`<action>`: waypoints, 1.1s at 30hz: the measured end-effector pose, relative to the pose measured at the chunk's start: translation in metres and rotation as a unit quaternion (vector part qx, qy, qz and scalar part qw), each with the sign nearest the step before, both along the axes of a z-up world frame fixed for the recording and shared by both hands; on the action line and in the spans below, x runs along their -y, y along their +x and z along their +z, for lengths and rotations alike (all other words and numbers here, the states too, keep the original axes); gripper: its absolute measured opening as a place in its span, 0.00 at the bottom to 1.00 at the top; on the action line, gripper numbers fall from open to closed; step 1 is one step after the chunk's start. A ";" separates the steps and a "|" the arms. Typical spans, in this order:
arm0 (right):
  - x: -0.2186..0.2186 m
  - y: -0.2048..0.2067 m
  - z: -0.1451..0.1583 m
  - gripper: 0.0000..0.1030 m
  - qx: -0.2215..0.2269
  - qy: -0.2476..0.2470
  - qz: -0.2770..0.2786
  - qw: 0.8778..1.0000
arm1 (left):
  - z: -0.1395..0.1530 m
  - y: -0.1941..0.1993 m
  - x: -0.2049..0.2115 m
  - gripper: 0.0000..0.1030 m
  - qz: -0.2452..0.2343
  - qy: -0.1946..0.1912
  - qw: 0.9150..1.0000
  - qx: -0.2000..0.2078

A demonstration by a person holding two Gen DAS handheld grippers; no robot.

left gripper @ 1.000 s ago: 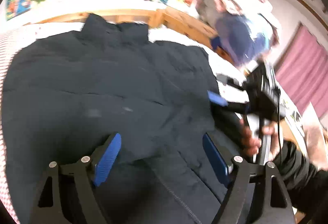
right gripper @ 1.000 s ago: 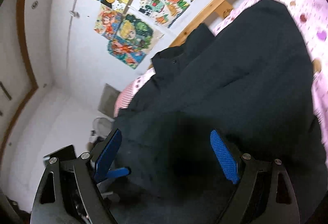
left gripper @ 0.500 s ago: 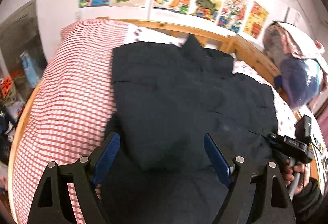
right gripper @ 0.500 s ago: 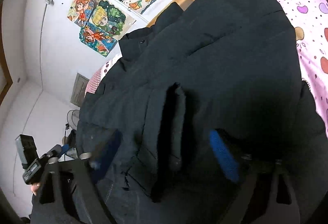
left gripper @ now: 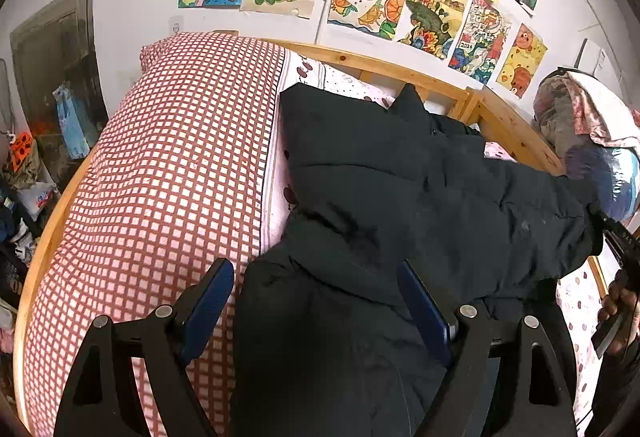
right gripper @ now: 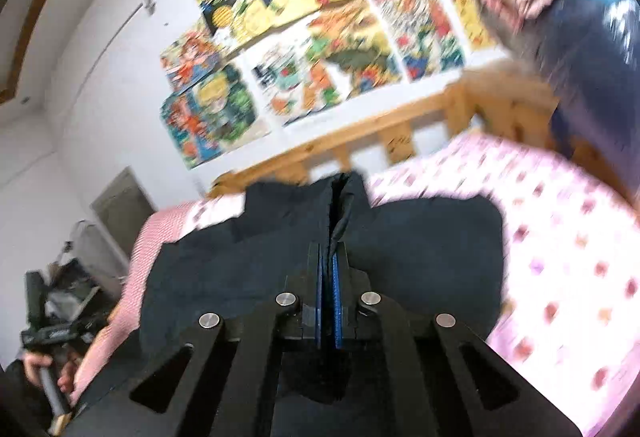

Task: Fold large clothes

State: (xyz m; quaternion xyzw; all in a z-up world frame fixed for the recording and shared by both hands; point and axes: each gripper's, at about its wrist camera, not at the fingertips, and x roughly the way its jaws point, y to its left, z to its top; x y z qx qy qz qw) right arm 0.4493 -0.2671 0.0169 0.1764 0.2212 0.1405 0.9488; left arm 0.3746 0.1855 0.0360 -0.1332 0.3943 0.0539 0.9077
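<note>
A large black padded jacket (left gripper: pixel 400 197) lies spread on the bed, collar toward the wooden headboard; it also shows in the right wrist view (right gripper: pixel 420 245). My left gripper (left gripper: pixel 316 305) is open, low over the jacket's lower left part, its blue pads on either side of a fold of fabric. My right gripper (right gripper: pixel 328 273) is shut on a fold of the jacket and lifts it. The right gripper's body and the hand on it (left gripper: pixel 618 301) show at the right edge of the left wrist view.
A red-checked duvet (left gripper: pixel 168 177) covers the bed's left side. The pink patterned sheet (right gripper: pixel 560 237) lies to the right. A wooden headboard (left gripper: pixel 400 69) stands behind, below drawings on the wall. A bundle of bedding (left gripper: pixel 592 141) sits at the right.
My right gripper has closed on a fold of the jacket and swung to face the headboard. My left gripper has shifted left, with the checked duvet now filling more of its view.
</note>
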 end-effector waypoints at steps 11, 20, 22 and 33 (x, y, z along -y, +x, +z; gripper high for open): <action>-0.013 0.037 -0.034 0.28 -0.066 -0.219 -0.095 0.969 | -0.020 0.082 0.027 0.80 -0.022 0.031 0.999 -0.011; -0.041 0.033 -0.038 0.61 -0.032 -0.264 -0.038 0.963 | -0.075 0.102 0.030 0.94 -0.014 0.022 0.997 -0.079; -0.048 0.036 -0.055 0.61 -0.054 -0.256 -0.003 0.965 | -0.083 0.103 0.034 0.98 -0.017 0.028 0.996 -0.082; -0.055 0.049 -0.120 0.63 -0.100 -0.245 0.033 0.964 | -0.112 0.115 0.080 1.00 -0.008 0.119 0.990 -0.081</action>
